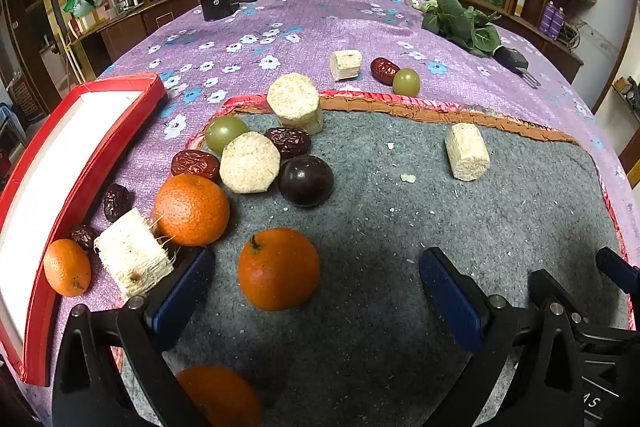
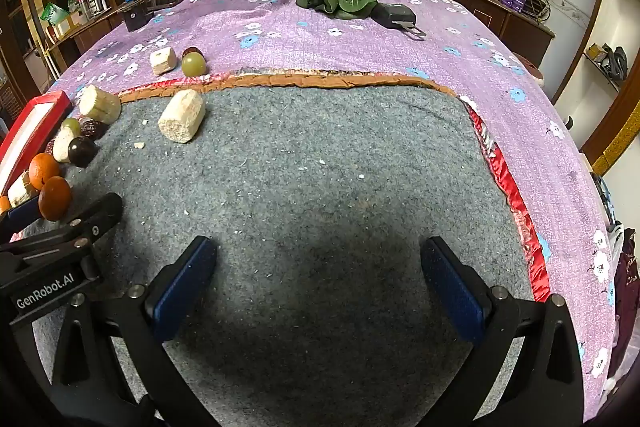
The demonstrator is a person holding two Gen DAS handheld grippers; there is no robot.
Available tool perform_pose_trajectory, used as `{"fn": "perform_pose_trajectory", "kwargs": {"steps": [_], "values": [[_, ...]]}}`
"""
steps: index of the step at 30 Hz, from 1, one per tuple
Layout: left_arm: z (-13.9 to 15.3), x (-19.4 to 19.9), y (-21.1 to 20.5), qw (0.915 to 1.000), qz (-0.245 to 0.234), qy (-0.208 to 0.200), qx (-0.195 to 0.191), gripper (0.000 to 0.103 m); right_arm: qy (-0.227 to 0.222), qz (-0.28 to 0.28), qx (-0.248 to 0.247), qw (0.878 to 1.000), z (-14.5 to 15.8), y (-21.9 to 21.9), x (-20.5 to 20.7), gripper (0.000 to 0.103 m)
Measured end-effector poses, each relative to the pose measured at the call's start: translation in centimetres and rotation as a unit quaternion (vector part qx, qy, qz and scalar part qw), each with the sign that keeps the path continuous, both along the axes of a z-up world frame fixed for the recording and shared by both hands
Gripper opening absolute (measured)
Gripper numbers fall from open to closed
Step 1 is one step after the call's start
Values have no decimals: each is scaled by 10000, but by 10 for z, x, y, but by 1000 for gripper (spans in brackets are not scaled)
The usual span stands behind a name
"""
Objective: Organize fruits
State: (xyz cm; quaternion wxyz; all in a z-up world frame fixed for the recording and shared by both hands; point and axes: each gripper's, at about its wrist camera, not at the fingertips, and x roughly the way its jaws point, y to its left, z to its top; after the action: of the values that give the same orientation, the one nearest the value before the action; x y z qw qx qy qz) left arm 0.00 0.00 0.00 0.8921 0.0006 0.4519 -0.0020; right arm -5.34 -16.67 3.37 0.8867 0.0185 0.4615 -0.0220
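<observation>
We hold both tongs apart: an orange [image 1: 279, 269] sits between our left tongs [image 1: 316, 291]; right tongs [image 2: 318, 283] empty.

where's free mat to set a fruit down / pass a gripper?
Free: grey mat centre and right, from the cane piece to the red trim; only crumbs there. Crowded: left edge by the red tray, with oranges, dates, grapes and the dark plum packed together.
</observation>
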Motion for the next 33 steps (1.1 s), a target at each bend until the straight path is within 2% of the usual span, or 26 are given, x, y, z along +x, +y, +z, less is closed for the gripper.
{"fn": "perform_pose_trajectory", "kwargs": {"steps": [20, 26, 33], "values": [[0, 0, 0, 10000, -14, 18, -5, 102, 36, 61, 33, 10000, 1, 1, -1, 103], [-1, 8, -2, 9995, -198, 251, 24, 103, 168, 189, 53, 9997, 0, -2, 1, 103], [0, 4, 3, 9988, -420, 270, -27, 102, 255, 144, 68, 9995, 1, -1, 1, 103]]}}
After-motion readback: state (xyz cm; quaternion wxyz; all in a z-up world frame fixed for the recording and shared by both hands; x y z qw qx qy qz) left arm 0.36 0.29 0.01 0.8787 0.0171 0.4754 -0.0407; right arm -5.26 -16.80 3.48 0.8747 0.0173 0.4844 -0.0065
